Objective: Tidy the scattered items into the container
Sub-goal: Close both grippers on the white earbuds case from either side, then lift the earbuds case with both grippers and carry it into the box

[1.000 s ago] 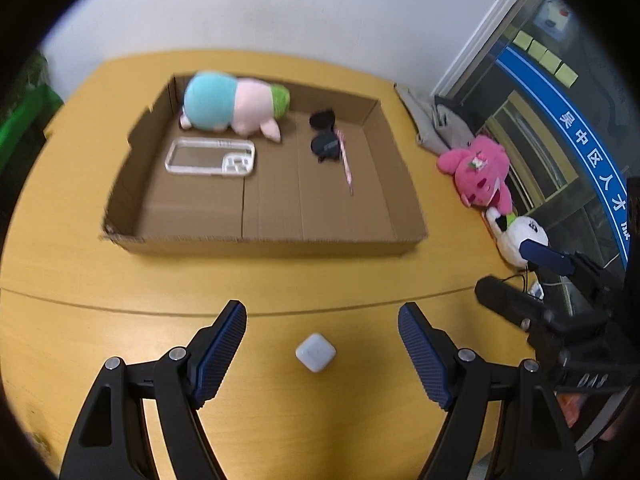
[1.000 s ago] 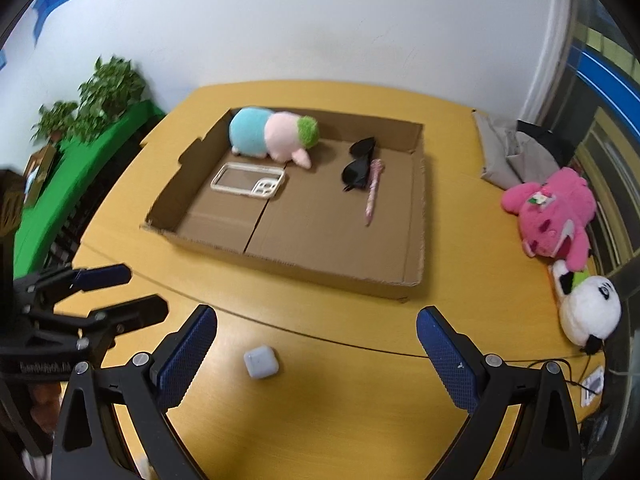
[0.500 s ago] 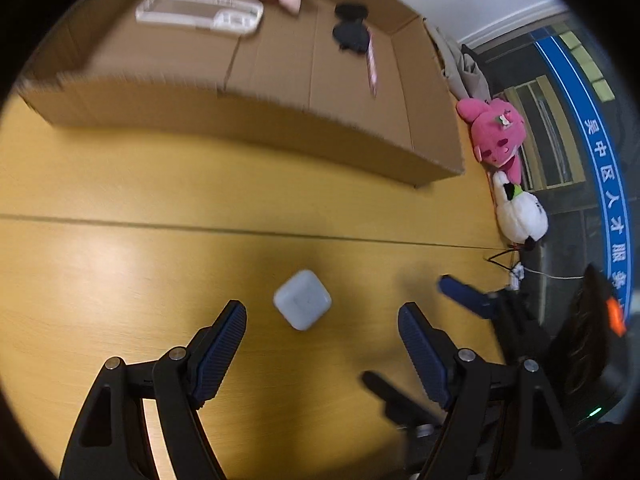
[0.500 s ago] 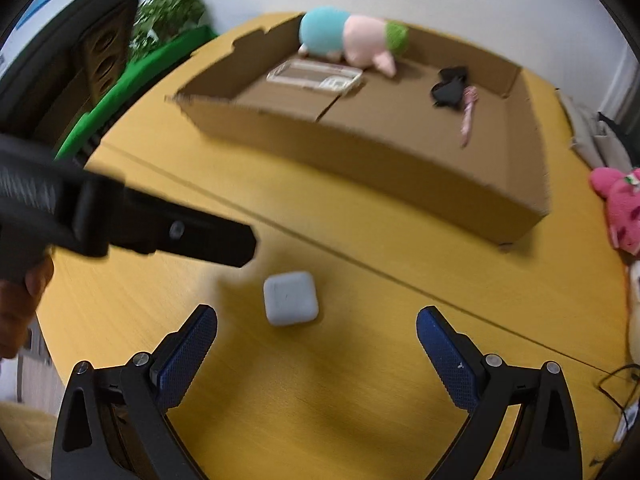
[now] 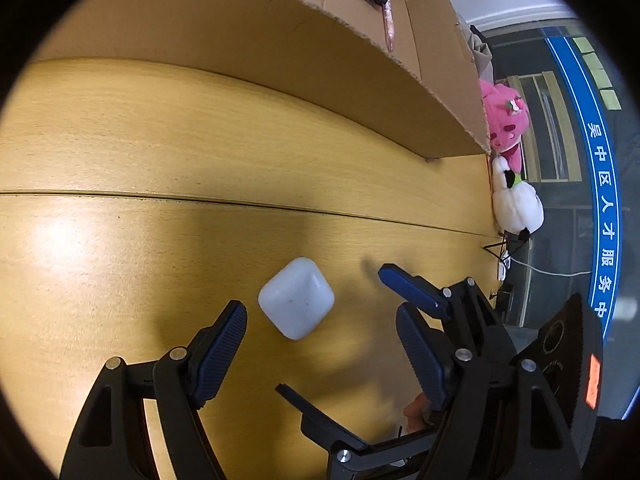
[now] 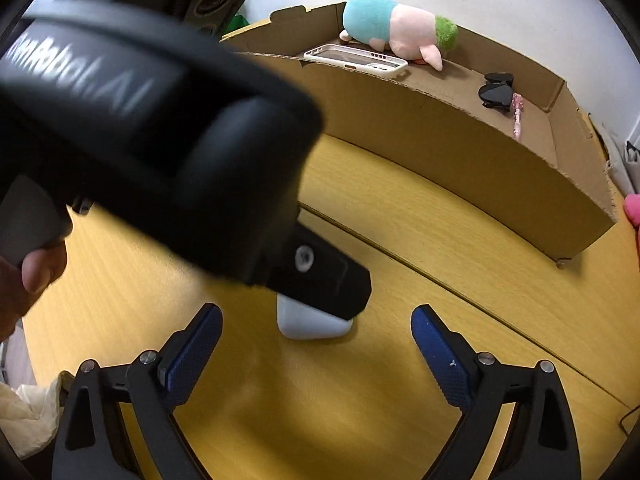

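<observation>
A small white rounded case (image 5: 296,298) lies on the yellow wooden table, in front of the shallow cardboard box (image 5: 360,92). My left gripper (image 5: 320,344) is open, low over the table, with the case just ahead of its fingertips. My right gripper (image 6: 316,340) is open too and faces the same case (image 6: 308,326) from the other side; the left gripper's black body (image 6: 160,120) crosses that view and hides the case's top. The box (image 6: 460,152) holds a plush toy (image 6: 396,26), a phone case (image 6: 356,60), sunglasses (image 6: 496,90) and a pink pen (image 6: 517,118).
A pink plush (image 5: 504,124) and a white panda plush (image 5: 516,204) lie at the table's right edge beyond the box. Cables (image 5: 508,252) trail there. The right gripper's fingers (image 5: 408,288) reach in close beside my left one. A table seam (image 5: 200,198) runs across.
Both grippers have dropped low and moved in on the white case from opposite sides. The box has slid toward the top of both views. The left gripper's body now blocks much of the right view.
</observation>
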The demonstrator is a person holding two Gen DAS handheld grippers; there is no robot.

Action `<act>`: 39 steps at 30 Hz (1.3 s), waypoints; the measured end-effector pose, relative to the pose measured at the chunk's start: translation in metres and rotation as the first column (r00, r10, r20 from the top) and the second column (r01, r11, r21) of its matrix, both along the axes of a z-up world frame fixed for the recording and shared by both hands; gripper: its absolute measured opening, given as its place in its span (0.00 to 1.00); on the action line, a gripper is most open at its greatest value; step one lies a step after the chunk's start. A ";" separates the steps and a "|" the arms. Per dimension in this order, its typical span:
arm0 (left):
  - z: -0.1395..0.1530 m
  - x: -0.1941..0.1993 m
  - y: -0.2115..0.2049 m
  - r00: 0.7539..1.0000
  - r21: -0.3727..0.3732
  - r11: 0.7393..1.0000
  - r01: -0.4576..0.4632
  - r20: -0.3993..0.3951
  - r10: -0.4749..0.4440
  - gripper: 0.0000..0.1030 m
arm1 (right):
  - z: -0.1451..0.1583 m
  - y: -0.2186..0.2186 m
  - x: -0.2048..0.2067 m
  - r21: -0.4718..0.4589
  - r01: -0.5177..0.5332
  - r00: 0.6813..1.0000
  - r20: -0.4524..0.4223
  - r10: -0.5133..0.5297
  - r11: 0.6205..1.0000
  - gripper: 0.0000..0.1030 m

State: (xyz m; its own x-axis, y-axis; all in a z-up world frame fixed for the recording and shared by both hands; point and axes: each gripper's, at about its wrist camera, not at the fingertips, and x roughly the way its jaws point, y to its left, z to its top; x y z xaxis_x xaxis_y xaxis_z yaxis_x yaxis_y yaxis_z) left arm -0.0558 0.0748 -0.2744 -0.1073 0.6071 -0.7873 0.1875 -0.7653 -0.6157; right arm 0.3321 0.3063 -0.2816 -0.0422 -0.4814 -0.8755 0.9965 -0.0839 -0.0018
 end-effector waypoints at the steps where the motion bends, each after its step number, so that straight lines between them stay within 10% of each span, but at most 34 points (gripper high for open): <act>1: -0.001 0.000 0.002 1.000 0.003 1.000 0.006 0.002 -0.006 0.74 | -0.001 -0.001 -0.001 -0.004 -0.004 1.000 0.006 0.004 1.000 0.92; 21: -0.024 -0.008 0.006 0.998 -0.004 0.999 0.034 0.055 -0.033 0.25 | -0.022 -0.010 -0.022 0.034 -0.004 0.998 0.071 0.001 0.999 0.58; 34: -0.025 -0.008 0.005 0.998 0.043 0.999 0.026 0.056 -0.028 0.36 | -0.025 -0.011 -0.029 0.045 0.048 0.997 0.060 -0.051 0.998 0.48; 39: -0.023 -0.007 0.008 0.998 0.029 0.999 0.042 0.051 -0.044 0.24 | -0.025 -0.010 -0.034 0.050 0.073 0.995 0.061 -0.076 0.996 0.48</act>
